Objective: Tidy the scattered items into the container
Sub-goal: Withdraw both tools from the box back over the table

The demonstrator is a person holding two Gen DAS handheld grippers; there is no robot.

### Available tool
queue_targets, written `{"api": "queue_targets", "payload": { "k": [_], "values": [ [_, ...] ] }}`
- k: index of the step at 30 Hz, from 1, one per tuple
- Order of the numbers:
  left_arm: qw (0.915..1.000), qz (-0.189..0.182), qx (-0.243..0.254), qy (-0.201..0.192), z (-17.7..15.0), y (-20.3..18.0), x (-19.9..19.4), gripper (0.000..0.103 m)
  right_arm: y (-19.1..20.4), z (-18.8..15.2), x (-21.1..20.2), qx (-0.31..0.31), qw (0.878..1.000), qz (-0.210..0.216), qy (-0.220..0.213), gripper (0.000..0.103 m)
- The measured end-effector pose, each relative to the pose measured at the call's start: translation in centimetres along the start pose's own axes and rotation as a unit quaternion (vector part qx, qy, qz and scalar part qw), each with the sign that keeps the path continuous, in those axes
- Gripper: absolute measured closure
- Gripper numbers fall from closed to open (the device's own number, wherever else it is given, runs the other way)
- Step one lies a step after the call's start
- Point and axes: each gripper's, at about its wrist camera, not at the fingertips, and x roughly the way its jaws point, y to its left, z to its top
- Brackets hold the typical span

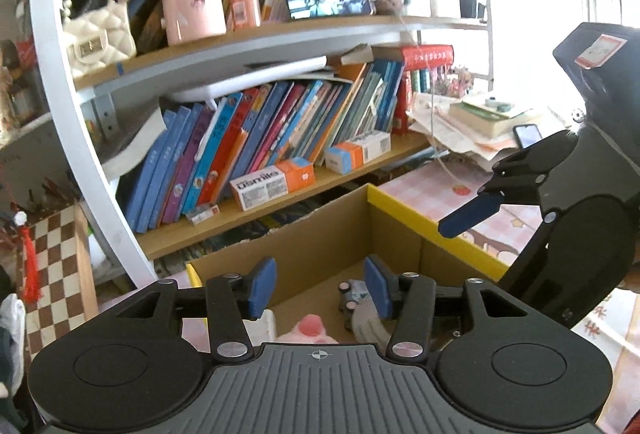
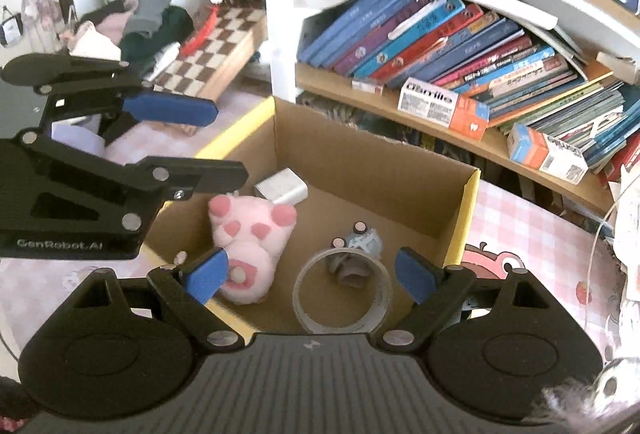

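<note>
Though open-fingered, toys inside box (image 2: pixel 460 234)

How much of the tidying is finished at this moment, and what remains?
Done: the cardboard box already holds a pink plush toy, a tape roll, a small toy car and a white block. In hand: nothing; both the left gripper and right gripper are open and empty. Left: no loose items are visible.

Plush toy (image 2: pixel 244 246), tape roll (image 2: pixel 342 290), toy car (image 2: pixel 362 238) in box (image 2: pixel 460 222), bookshelf (image 2: pixel 440 122) behind
</note>
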Motion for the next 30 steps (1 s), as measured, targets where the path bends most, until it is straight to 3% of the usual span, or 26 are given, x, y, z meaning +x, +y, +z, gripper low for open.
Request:
{"api": "queue_targets", "payload": {
  "k": [12, 17, 30],
  "values": [
    [0.9989, 0.040, -0.020, -0.017, -1.3, -4.1, -6.1, 0.035, 0.8, -3.8, -6.5, -0.004, 0.999, -0.002, -0.050, 0.012],
    [0.9977, 0.057, -0.033, -0.017, -1.9, -6.2, -8.3, 0.034, 0.3, -6.1, -9.4, 0.010, 0.998, -0.011, -0.068, 0.012],
    [0.9881, 0.104, -0.111, -0.023, -5.6, -11.3, -12.8, 0.022, 0.0, -13.9, -14.5, 0.060, 0.994, -0.039, -0.082, 0.012]
  ]
}}
